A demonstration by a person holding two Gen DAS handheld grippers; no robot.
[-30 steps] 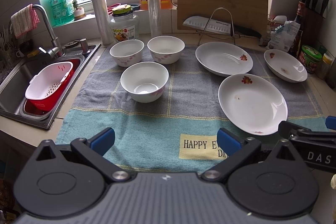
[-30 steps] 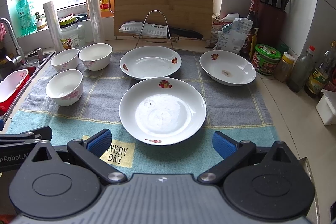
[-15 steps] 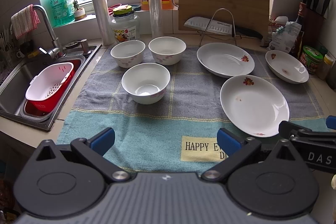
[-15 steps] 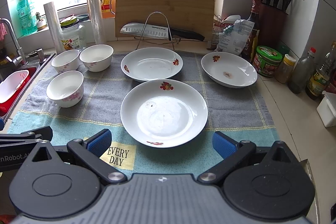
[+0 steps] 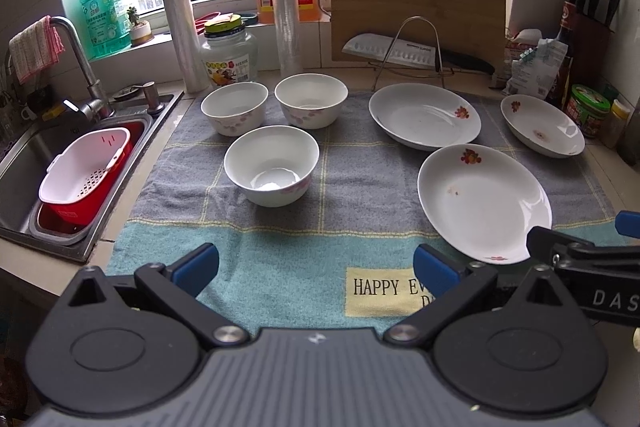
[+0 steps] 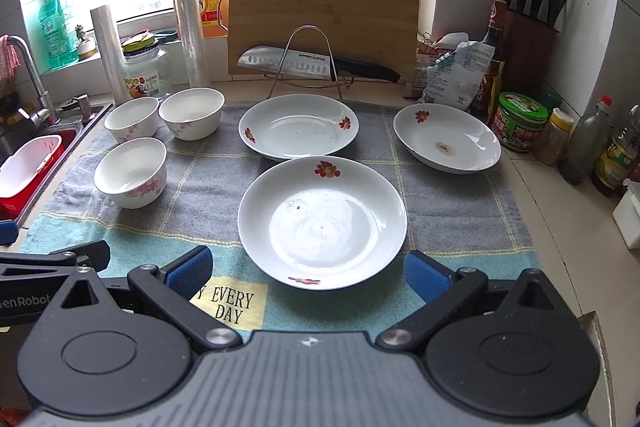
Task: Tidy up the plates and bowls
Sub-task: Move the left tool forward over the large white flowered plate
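Right wrist view, kitchen counter, stock as it lies.

Grippers: right gripper (image 6: pixel 306 269) with jaws spread wide, grasping nothing, low over the towel (image 6: pixel 460 187) edge, just before the near plate (image 6: pixel 320 219). Left gripper (image 5: pixel 316 265) likewise released and empty, facing the near bowl (image 5: pixel 272 165).

Task items: three plates, all single, none stacked: near plate; back plate (image 6: pixel 298 127) just behind it, rims close; right plate (image 6: pixel 446 137) apart at the towel's right edge. Three bowls at left, each upright and loose: near bowl, left bowl (image 5: pixel 234 107), mid bowl (image 5: pixel 311 99), the back pair nearly touching.

Risks, as judged:
- Glazed rims, shallow and slick; a pinch on one rim may slip or tip the plate.
- Near and back plates sit close; lifting one may knock the other.
- Towel may drag with a sliding plate.
- Right plate is beside a green jar (image 6: pixel 520 123) and bottles; a wide swing could topple them.
- Both grippers are side by side; crossing paths may clash.

Surroundings: knife rack (image 6: pixel 308 63) and cutting board (image 6: pixel 324 11) behind the plates, sink (image 5: pixel 36 163) with red basket (image 5: pixel 86 171) at left. Nothing blocks the near plate.
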